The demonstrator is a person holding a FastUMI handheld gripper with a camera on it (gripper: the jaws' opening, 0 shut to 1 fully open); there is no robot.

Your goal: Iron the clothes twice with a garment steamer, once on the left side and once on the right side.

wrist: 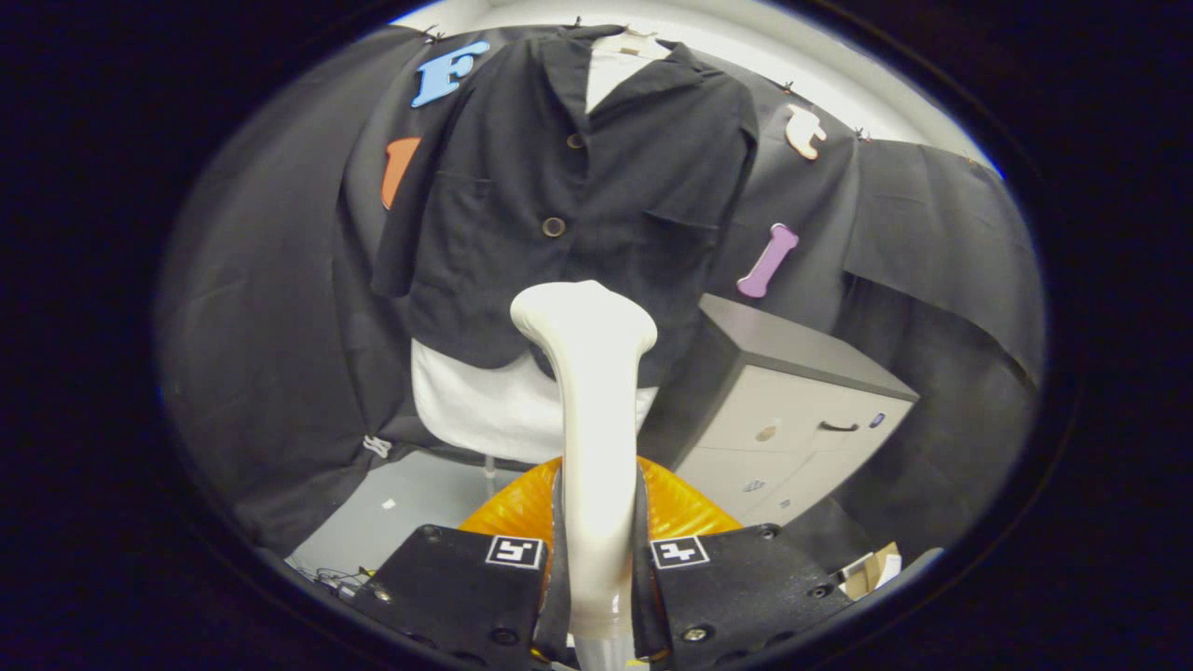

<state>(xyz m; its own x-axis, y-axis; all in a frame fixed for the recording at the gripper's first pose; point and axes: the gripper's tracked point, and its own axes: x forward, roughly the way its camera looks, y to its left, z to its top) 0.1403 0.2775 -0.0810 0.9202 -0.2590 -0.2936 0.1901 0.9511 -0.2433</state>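
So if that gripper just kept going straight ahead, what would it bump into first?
Probably the dark jacket. The gripper is shut on the steamer, whose head sits just before the jacket's lower front, though depth is hard to judge.

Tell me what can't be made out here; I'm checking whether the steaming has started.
- Steamer head face: points away toward the jacket, in the gripper view; steam or contact unclear.
- Steamer base: cut off below the gripper, whose fingers clamp its handle.
- Jacket's lower middle: hidden behind the steamer head.
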